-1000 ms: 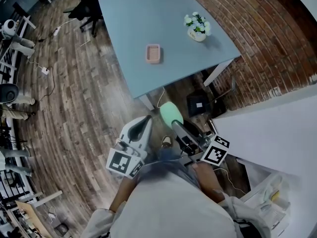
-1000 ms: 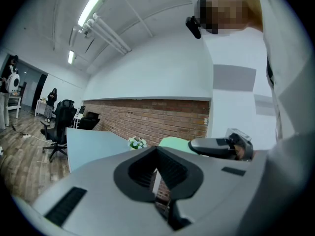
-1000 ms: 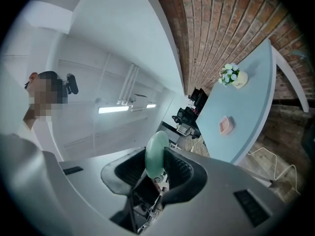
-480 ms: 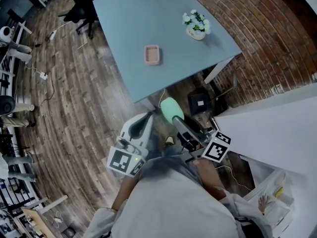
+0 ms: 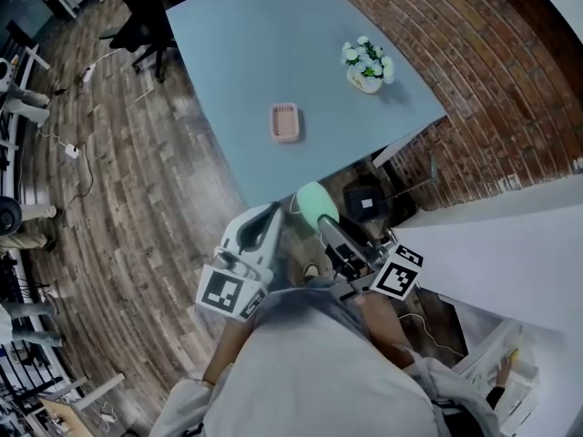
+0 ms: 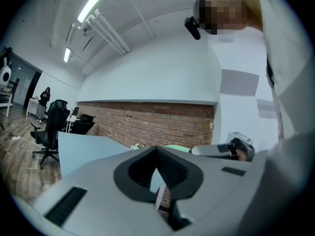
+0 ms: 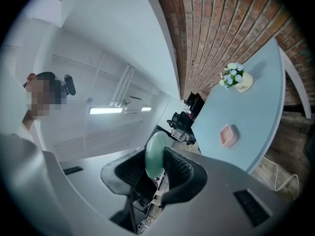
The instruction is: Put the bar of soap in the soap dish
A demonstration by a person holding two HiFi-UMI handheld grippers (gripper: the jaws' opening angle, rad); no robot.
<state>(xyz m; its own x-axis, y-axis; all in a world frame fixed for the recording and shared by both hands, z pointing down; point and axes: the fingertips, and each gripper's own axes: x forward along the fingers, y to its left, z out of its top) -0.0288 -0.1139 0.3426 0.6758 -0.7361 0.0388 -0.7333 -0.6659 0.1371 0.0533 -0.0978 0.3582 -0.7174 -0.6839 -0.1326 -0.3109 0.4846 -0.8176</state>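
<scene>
- Step in hand, as I judge it: carrying the soap toward the dish; it is not yet placed.
- The right gripper, lower centre of the head view, has its jaws clamped on the green soap, just below the table edge.
- The left gripper, just left of it, has its jaws together and empty.
- The pink dish lies upper centre, well apart from the soap.
- Next move: reach over the dish, lower, then release.

**Head view:** from above the person, steeply down on the left gripper, the right gripper and the table's near corner.

**Left gripper view:** close along its jaws, level, toward the brick wall.

**Right gripper view:** rolled sideways, looking past the bar of soap across the tabletop.

**Shared with head view:** soap dish, flower pot.
</scene>
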